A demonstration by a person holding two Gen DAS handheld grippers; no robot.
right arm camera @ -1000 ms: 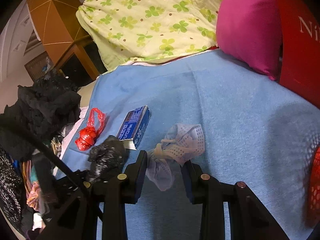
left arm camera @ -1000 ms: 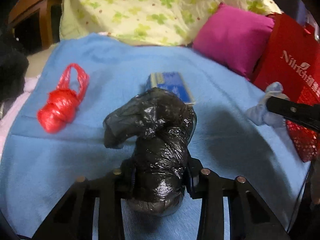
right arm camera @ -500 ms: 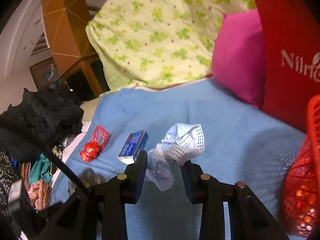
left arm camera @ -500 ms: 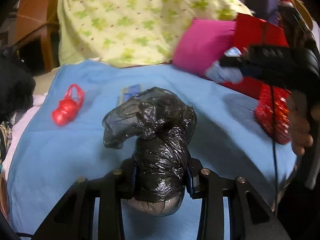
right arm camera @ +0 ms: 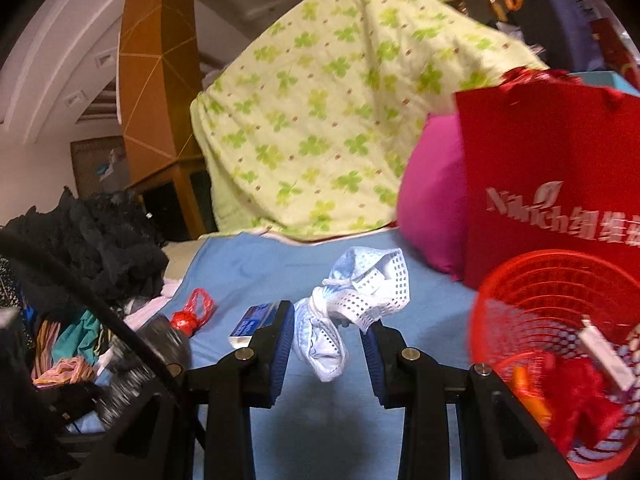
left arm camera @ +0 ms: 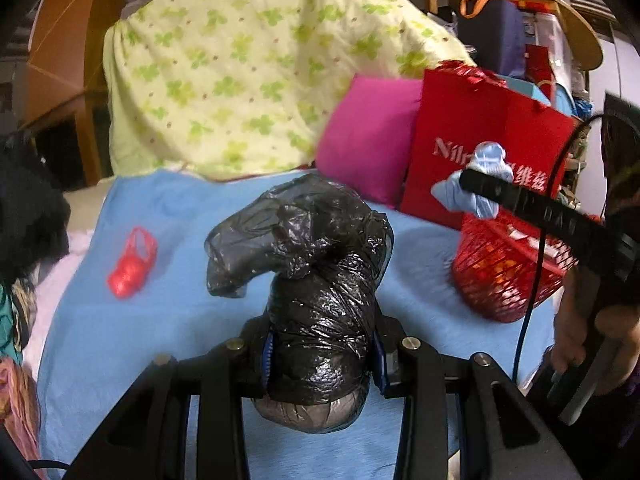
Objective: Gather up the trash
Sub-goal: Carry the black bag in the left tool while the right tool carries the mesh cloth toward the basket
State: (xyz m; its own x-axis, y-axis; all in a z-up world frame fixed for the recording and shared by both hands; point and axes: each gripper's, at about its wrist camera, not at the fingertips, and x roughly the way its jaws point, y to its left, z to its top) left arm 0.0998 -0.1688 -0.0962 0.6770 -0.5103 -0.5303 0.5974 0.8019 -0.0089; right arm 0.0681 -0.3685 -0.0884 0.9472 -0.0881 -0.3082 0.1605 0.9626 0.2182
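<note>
The crumpled pale-blue perforated face mask (right arm camera: 352, 300) is clamped between the blue pads of the right gripper (right arm camera: 328, 354), and it's up off the blue bedcover (right arm camera: 256, 264) now. A second ago it hung low over the fabric; it has since swung toward the red mesh plastic basket (right arm camera: 560, 320), which sits just right of the tongs and already holds scraps. That reads as a drop coming next. The mask's long axis runs roughly up and away from the jaws, a loose tail dangling below them, though the crumpling makes that hard to call.

Over on the left gripper (left arm camera: 322, 354), the jaws are squeezed on a knotted black plastic rubbish bag (left arm camera: 316, 292), standing upright, its twisted neck curling left. It has lifted too, and the basket (left arm camera: 504, 276) lies ahead and right.

Left behind on the cover: a knotted red plastic bag (right arm camera: 192, 314) and a flat blue box (right arm camera: 252, 322), left of the right tongs.
</note>
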